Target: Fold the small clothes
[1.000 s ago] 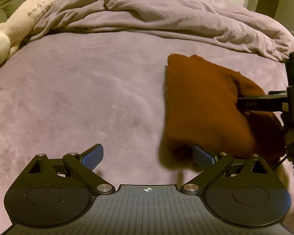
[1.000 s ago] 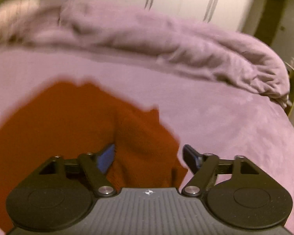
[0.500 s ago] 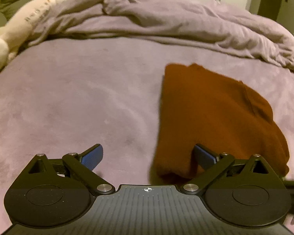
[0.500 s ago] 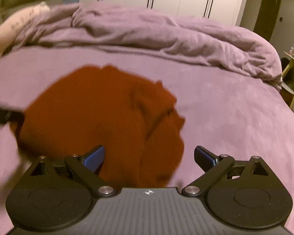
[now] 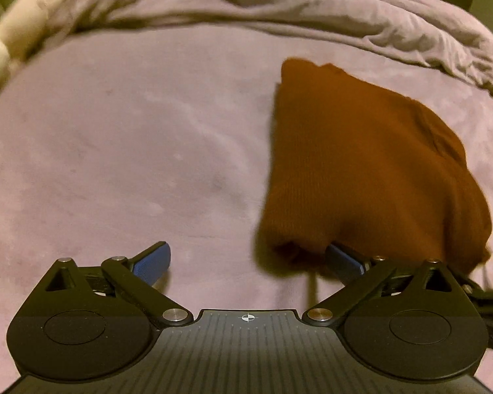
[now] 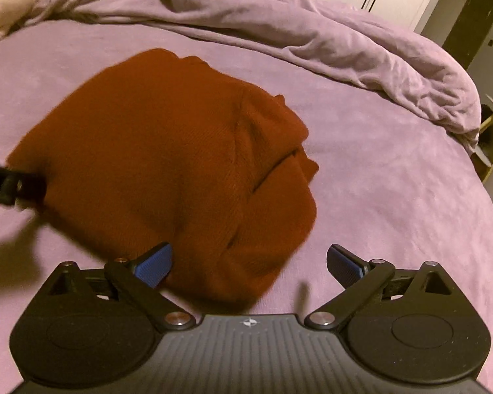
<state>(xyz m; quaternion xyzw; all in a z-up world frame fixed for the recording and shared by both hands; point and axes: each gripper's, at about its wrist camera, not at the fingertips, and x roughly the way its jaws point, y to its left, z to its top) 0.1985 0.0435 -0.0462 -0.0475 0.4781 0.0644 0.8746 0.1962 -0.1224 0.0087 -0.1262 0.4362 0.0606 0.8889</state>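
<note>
Right gripper (image 6: 249,262) backed off the sweater (image 6: 167,164); both wide open, empty. Left gripper (image 5: 248,261): sweater ahead-right, touching its right finger, long axis running away.

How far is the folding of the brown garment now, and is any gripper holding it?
Done: the brown garment lies folded into a compact bundle on the purple bedspread. In hand: nothing; the left gripper and the right gripper are both open, at its near edge. Left: perhaps tidying the loose fold on its right side; no other small clothes show.
</note>
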